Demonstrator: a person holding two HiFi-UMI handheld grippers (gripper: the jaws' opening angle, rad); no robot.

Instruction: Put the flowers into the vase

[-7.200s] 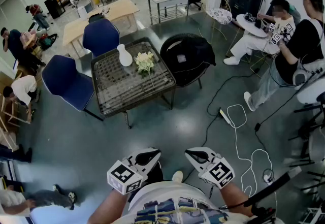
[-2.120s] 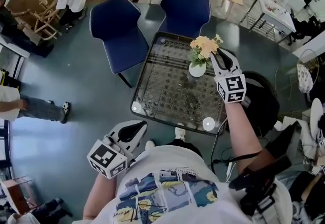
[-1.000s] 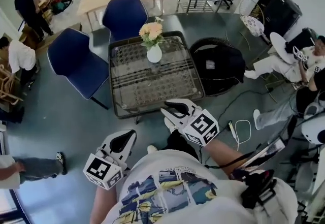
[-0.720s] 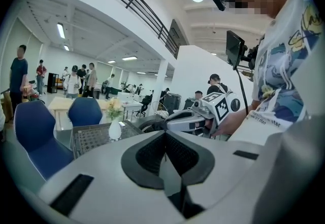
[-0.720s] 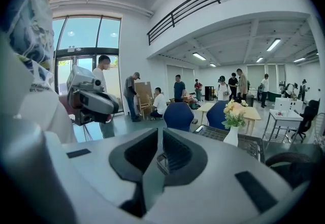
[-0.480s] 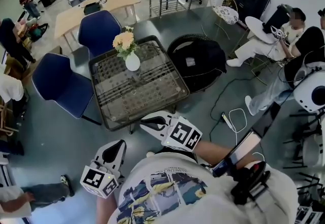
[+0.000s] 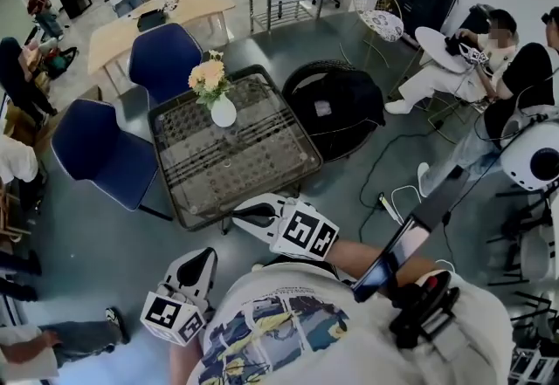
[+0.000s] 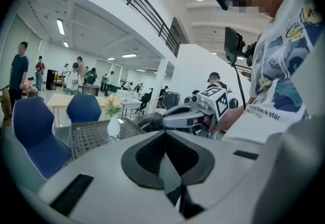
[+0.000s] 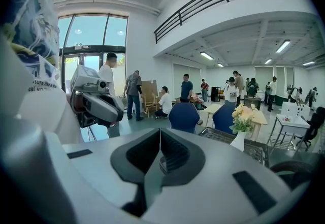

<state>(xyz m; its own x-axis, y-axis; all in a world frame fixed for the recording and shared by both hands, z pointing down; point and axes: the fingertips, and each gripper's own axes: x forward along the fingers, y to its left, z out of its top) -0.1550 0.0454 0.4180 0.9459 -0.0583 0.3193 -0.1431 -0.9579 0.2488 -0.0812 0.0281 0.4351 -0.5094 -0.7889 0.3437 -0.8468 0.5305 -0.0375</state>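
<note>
Left gripper (image 8: 164, 139) jaws together, flowers (image 8: 112, 106) in vase (image 8: 114, 127) on table (image 8: 89, 139), right gripper (image 8: 165, 120) ahead

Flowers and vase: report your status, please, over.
Left gripper shut, empty. Right gripper shut, empty. Flowers upright in vase on table. Nothing blocks vase.

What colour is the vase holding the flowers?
White. The vase shows best in the head view.

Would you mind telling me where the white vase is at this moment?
In the head view, upper left, the white vase with flowers in it stands near the glass table's far edge, before a blue chair.
</note>
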